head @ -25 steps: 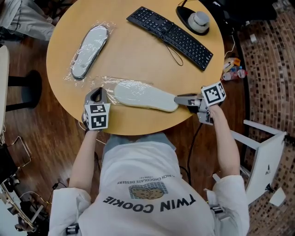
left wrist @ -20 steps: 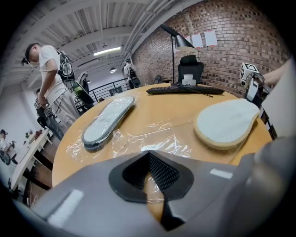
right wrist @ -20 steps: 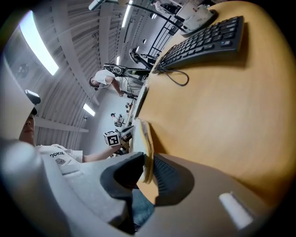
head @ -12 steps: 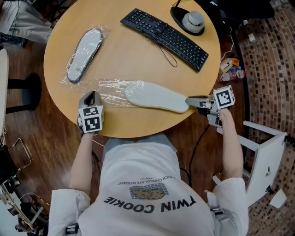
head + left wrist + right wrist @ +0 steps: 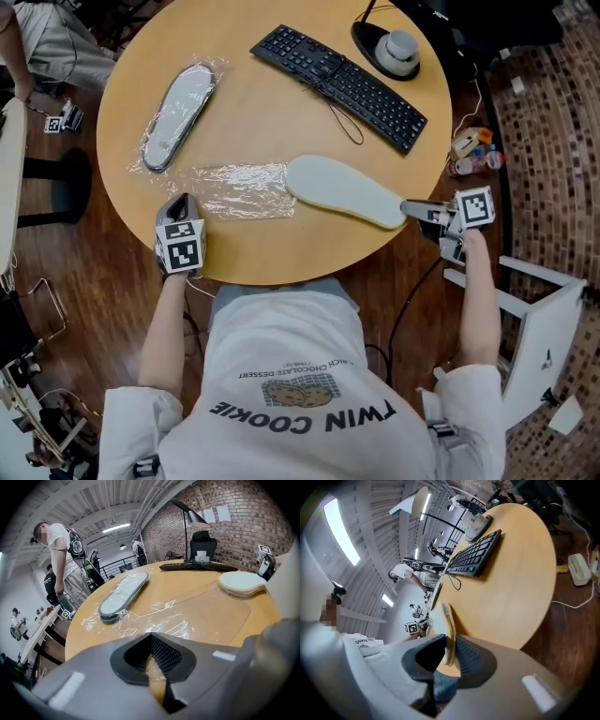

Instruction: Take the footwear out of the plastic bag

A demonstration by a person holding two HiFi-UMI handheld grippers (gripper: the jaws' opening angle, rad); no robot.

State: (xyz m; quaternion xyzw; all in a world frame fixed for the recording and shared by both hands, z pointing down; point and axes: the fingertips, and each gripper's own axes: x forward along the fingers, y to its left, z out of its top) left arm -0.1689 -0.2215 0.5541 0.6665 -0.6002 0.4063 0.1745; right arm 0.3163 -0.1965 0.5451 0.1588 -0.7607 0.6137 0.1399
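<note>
On the round wooden surface (image 5: 281, 103), the white slipper (image 5: 342, 190) lies bare, out of the empty plastic bag (image 5: 239, 190), its toe at the bag's right edge. At the right rim, the right claw (image 5: 412, 208) pinches the slipper's other end between its pads. The left claw (image 5: 185, 202) is pressed together on the bag's crinkled left end. Farther back, a second slipper (image 5: 178, 114) sits wrapped in its own bag, well apart from a black keyboard (image 5: 337, 84).

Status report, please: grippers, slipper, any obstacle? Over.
Left gripper shut on empty bag. Right gripper shut on slipper, out of bag. Second slipper wrapped, far side; path clear.
</note>
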